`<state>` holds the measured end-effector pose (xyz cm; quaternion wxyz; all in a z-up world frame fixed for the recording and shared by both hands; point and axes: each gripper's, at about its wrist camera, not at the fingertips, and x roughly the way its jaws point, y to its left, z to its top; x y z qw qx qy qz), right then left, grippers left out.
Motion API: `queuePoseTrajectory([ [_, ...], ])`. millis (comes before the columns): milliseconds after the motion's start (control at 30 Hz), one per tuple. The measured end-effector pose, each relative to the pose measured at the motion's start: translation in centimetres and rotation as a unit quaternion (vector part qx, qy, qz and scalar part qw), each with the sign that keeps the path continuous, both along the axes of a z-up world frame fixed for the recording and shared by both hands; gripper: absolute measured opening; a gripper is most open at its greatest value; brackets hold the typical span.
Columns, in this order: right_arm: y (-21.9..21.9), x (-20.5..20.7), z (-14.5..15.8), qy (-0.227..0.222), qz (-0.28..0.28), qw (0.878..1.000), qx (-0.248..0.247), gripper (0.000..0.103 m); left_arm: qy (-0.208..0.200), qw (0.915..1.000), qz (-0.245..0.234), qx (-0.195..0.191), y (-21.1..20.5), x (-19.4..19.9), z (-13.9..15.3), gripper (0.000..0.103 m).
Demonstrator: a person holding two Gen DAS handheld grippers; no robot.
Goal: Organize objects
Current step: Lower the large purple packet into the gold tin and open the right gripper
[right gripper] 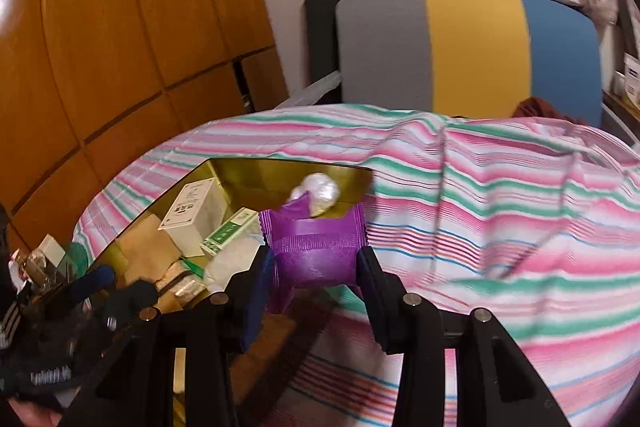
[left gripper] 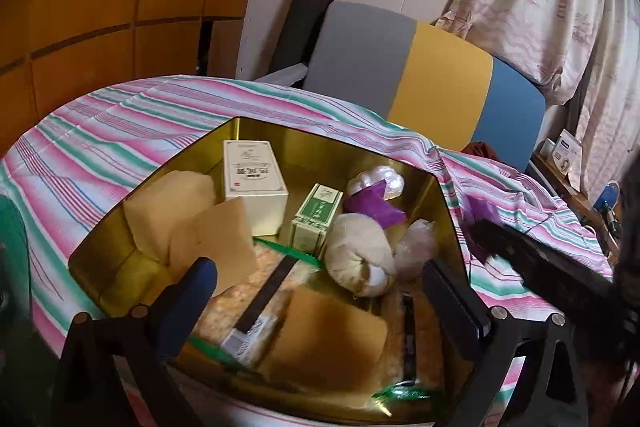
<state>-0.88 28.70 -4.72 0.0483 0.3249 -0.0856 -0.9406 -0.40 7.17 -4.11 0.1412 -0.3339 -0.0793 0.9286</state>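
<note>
The left wrist view alone shows the gold tin's (left gripper: 448, 195) full contents: boxes, pouches, another purple packet. The left gripper (left gripper: 320, 291) stands wide open and empty at lower centre. The right wrist view shows the right gripper (right gripper: 316, 267) clamped on a crinkle-edged purple packet (right gripper: 314, 247), frame centre, above the tin's right edge and the striped cloth (right gripper: 500, 219).

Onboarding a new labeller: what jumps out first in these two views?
The gold tin on the striped cloth, crammed with a white box, a green box and beige pouches. Next, the purple packet pinched in the right gripper by the tin's right edge. The left gripper hangs wide open over the tin, holding nothing.
</note>
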Motion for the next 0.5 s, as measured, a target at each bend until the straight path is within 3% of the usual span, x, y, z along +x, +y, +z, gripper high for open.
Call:
queuePoseTrajectory([
  [267, -3.9, -6.4, 0.9, -0.031, 0.070, 0.997, 0.025, 0.043, -0.001, 0.9994, 0.036, -0.004, -3.2, 0.3, -0.5, 0.103],
  [500, -6.4, -11.2, 0.2, -0.069, 0.080, 0.993, 0.043, 0.043, -0.012, 0.9980, 0.062, 0.002, -6.0, 0.4, -1.1, 0.103],
])
